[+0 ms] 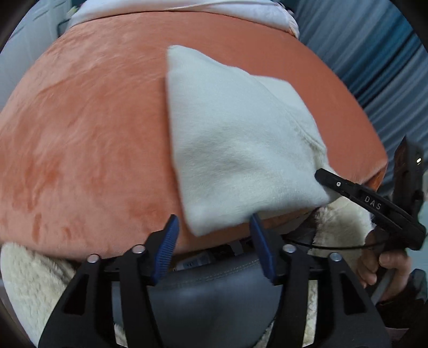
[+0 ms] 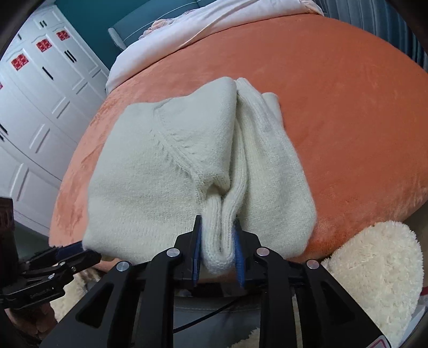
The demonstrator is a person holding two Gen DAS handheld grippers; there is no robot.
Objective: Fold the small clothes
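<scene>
Cream-white ribbed knit garment (image 2: 187, 171): plain cream-white, ribbed stripes along the bunched hem, pale and unpatterned in the left wrist view (image 1: 235, 150).
Orange plush velvet bed cover (image 2: 347, 120): salmon-orange, mottled with darker brushed patches (image 1: 80, 133).
Pale pink bedding at the far edge (image 2: 187, 34): soft pink-white, plain.
Left hand-held gripper (image 1: 214, 241): black frame, blue ridged pads, silver round bolts.
Right hand-held gripper (image 2: 217, 251): black frame, blue pads, silver bolts; white lettering "DAS" seen in the left wrist view.
White panelled wardrobe doors (image 2: 40, 93): white, black handles, red square paper decorations.
Fluffy cream fleece fabric (image 2: 374, 267): off-white, shaggy.
Wall (image 2: 93, 16): teal.
</scene>
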